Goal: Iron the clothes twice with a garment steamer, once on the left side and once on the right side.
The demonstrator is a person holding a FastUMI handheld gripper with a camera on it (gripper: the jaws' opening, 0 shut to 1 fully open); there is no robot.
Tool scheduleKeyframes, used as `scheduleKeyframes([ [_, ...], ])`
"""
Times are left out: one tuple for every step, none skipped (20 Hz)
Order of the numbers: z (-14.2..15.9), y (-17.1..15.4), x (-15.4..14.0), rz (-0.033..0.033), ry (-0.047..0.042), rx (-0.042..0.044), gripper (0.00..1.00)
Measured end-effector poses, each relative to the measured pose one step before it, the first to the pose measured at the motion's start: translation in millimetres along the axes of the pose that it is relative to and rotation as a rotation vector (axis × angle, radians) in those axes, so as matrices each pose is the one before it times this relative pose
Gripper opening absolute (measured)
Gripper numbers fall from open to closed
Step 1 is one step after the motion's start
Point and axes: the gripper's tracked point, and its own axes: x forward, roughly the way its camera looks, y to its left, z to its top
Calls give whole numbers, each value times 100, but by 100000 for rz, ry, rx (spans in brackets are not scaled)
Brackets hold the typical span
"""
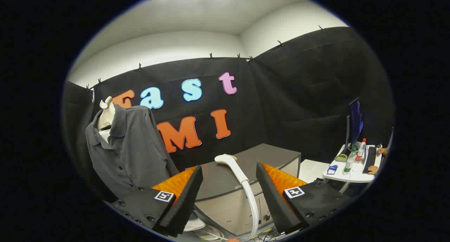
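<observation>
Pre-grasp: steamer not yet taken up.
Left: shirt (128,147) draped on a form (105,113) — hung upright, presumably to present both sides for steaming. Centre: steamer (233,168) laid on a cabinet (260,157), handle toward gripper (228,184). Fingers spread wide, straddling the handle without contact; aimed level, straight ahead.

The gripper (229,196) is a chunky two-finger thing, fingers spread wide apart with nothing pinched between them. Each finger is a long flat wedge that tapers as it runs forward. Behind them sit ribbed, quilted-looking orange panels (281,178). Toward 7 and 5 o'clock there are matte black blocks (144,205), each with a small square black-and-white marker tag (164,196) and a few round black screw heads (151,218) along the edge.
</observation>
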Motion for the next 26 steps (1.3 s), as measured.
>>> scheduleKeyframes([
  [-126,63,-96,-95,167,-204,98],
  [-81,33,-62,-67,154,-181,98],
  [34,-41,-100,-86,193,-121,98],
  [-107,66,6,-163,180,-125,98],
  [-35,-27,79,-214,232,-47,98],
  [-94,75,-32,-136,118,3,98],
  [13,58,-67,-4,31,4,98],
  [-48,46,14,39,188,-108,98],
  [-95,-31,-82,-150,331,-136,98],
  [-106,5,26,-63,329,-121,98],
  [-128,5,57,-36,310,-80,98],
  [-93,56,25,-35,319,-108,98],
  [-126,34,28,-67,301,-132,98],
  [-95,44,23,-68,175,-95,98],
  [40,12,-56,103,153,-50,98],
  [-98,87,49,137,174,-30,98],
  [-28,107,-67,125,185,-94,98],
  [-73,69,51,22,231,-130,98],
  [-30,-25,-15,-21,232,-91,98],
  [-86,-1,35,26,346,-98,98],
  [-78,17,93,-49,273,-26,98],
  [-65,-1,67,-133,187,8,98],
  [54,-90,-21,-115,82,31,98],
  [21,-36,27,-21,119,-38,98],
  [49,-73,91,47,70,-85,98],
  [-21,-32,37,-76,-42,-87,98],
])
